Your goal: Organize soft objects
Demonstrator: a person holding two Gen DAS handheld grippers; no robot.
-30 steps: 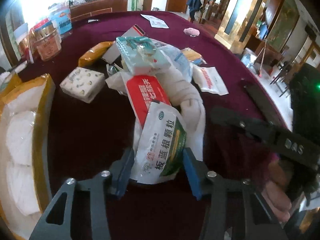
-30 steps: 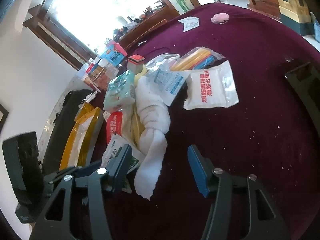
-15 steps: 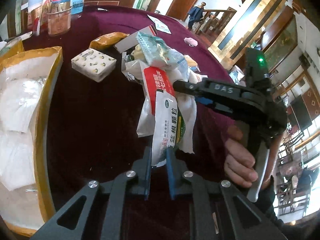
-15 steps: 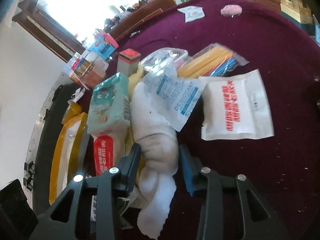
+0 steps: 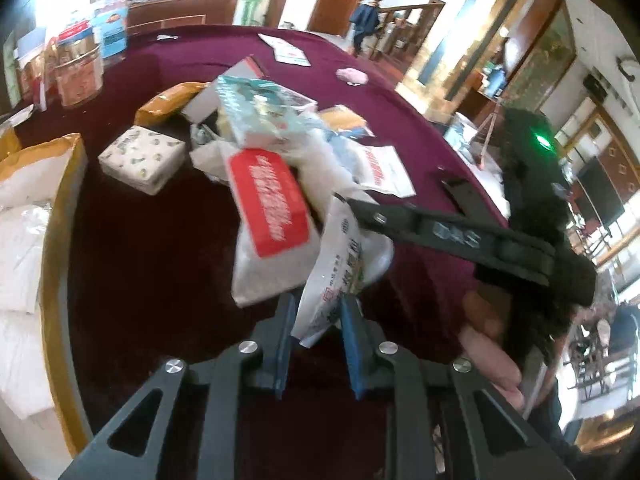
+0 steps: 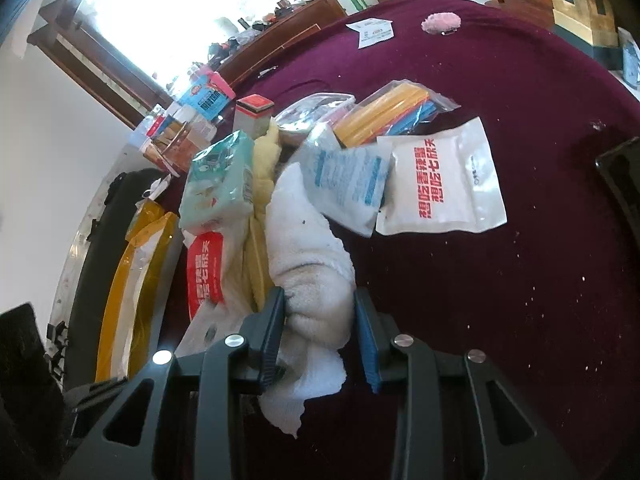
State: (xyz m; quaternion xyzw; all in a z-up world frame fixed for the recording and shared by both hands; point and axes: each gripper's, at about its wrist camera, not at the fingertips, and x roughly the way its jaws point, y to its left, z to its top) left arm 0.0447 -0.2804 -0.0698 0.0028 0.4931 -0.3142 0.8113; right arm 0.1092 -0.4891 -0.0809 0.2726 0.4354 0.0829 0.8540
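Observation:
A heap of soft packets and cloths lies on the maroon table [image 6: 540, 280]. My left gripper [image 5: 318, 332] pinches the lower end of a white and green sachet [image 5: 340, 264], though its jaws are opening slightly. A red and white packet [image 5: 272, 208] leans just behind it. My right gripper [image 6: 319, 320] has a rolled white towel [image 6: 304, 240] between its pads, and the jaws are still closing on it. A yellow cloth [image 6: 260, 216] and a teal tissue pack [image 6: 218, 184] lie to the towel's left. In the left wrist view the right gripper's arm [image 5: 460, 236] reaches into the heap, tips hidden.
A floral tissue pack [image 5: 142, 160] and a yellow-edged bag of white pads [image 5: 60, 208] lie left. A white pouch with red lettering [image 6: 440, 184], a desiccant pouch [image 6: 348, 184] and bagged sticks [image 6: 392, 112] lie right of the towel. A jar [image 5: 78, 72] stands far left.
My left gripper closed on the sachet and tilted it up from the heap. My right gripper moved forward over the towel and its jaws narrowed around it.

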